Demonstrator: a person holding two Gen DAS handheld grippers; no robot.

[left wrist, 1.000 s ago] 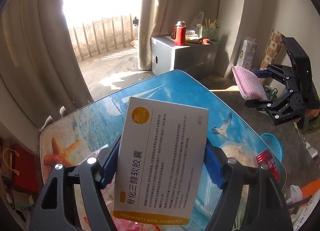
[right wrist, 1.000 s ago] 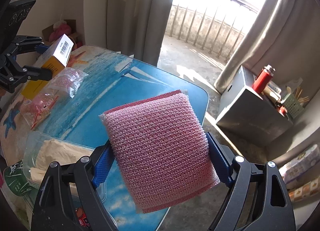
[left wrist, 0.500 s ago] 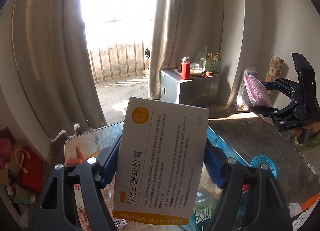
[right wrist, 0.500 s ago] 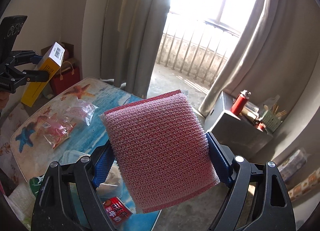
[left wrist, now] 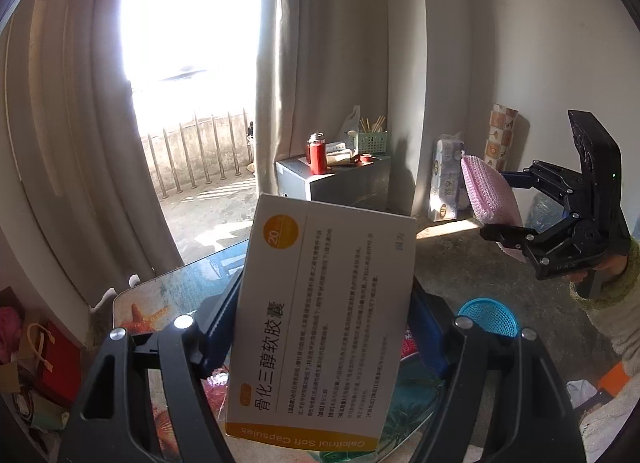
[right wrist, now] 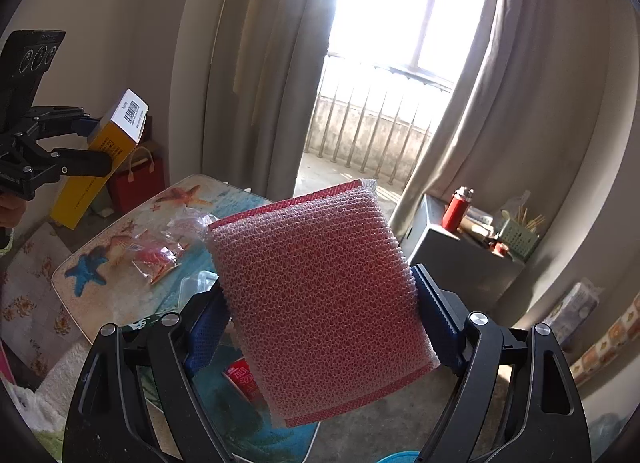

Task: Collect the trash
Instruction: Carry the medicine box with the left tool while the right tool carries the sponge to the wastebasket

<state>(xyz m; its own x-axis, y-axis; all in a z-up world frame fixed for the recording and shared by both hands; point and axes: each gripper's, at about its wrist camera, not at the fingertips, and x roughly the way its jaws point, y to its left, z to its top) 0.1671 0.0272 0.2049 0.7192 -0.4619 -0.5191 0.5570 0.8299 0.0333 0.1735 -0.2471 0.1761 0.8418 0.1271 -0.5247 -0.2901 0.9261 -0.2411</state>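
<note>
Left hand-held gripper (left wrist: 320,327): jaws set wide, blue pads pressed against the two long sides of a white and yellow medicine box (left wrist: 320,303), which stands clamped between them, printed face toward the camera, raised clear above the worktop (left wrist: 176,295). Right hand-held gripper (right wrist: 320,327): jaws likewise wide, blue pads gripping the edges of a pink knitted scouring pad (right wrist: 320,303), held tilted in the air. Seen from the left wrist camera, the right hand-held gripper and its pad hang at the far right, over the floor, with a sleeve (left wrist: 616,295) behind the handle. Worktop: ocean print with starfish, below both grippers; on it lie clear plastic packets with red contents (right wrist: 156,255), a clear plastic container (right wrist: 200,283) and a red packet (right wrist: 244,379). On the floor just beside the worktop, a blue mesh basket (left wrist: 488,315). Farther off, a grey cabinet (left wrist: 332,183) carrying a red flask (left wrist: 318,153) and a green basket (left wrist: 372,141), beige curtains (left wrist: 320,43), a bright window (right wrist: 408,11) and a red gift bag (right wrist: 140,179).
</note>
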